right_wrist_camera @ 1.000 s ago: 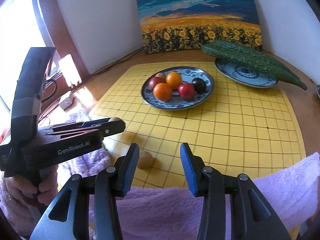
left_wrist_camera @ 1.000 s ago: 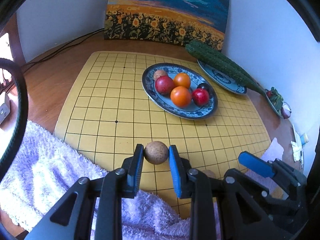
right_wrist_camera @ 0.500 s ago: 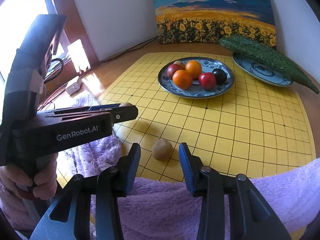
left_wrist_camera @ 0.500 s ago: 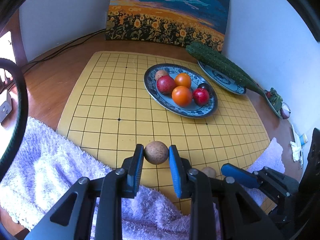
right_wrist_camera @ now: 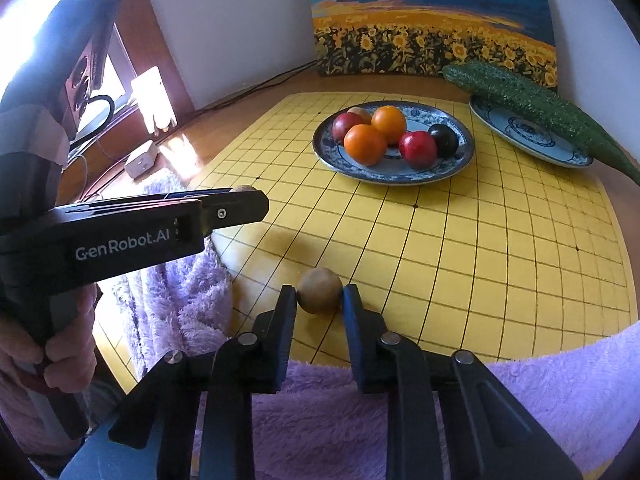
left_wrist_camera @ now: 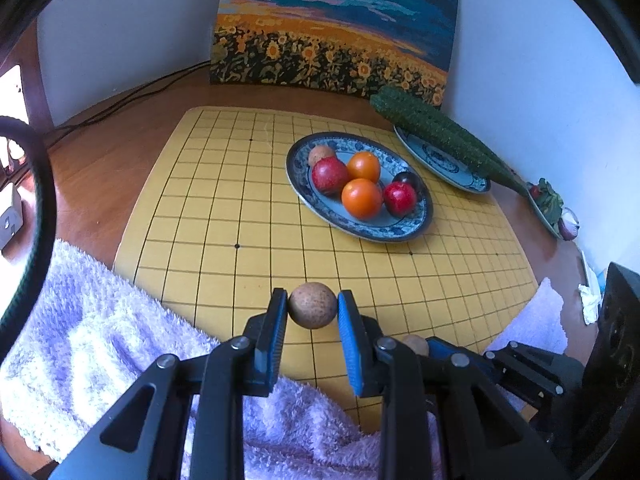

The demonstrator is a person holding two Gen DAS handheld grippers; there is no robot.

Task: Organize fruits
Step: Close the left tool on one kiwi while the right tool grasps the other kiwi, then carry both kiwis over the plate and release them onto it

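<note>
The left gripper, low in the centre of the left wrist view, is clamped on a speckled brown round fruit, its blue pads pressing both sides; the fruit is held over the near edge of the yellow grid board; the right gripper, low in the centre of the right wrist view, has its jaws closed on a second brown round fruit, both fingers touching it above the board's near squares; a lilac fluffy towel fills the bottom of both frames; right of centre in the upper half sits a blue-patterned plate on the board, holding two oranges, two red fruits, a dark plum and a brown fruit; further right, a second plate carries a green cucumber; a sunflower painting leans against the wall at top centre; at the left edge of the right wrist view, a hand grasps the left gripper's handle.
</note>
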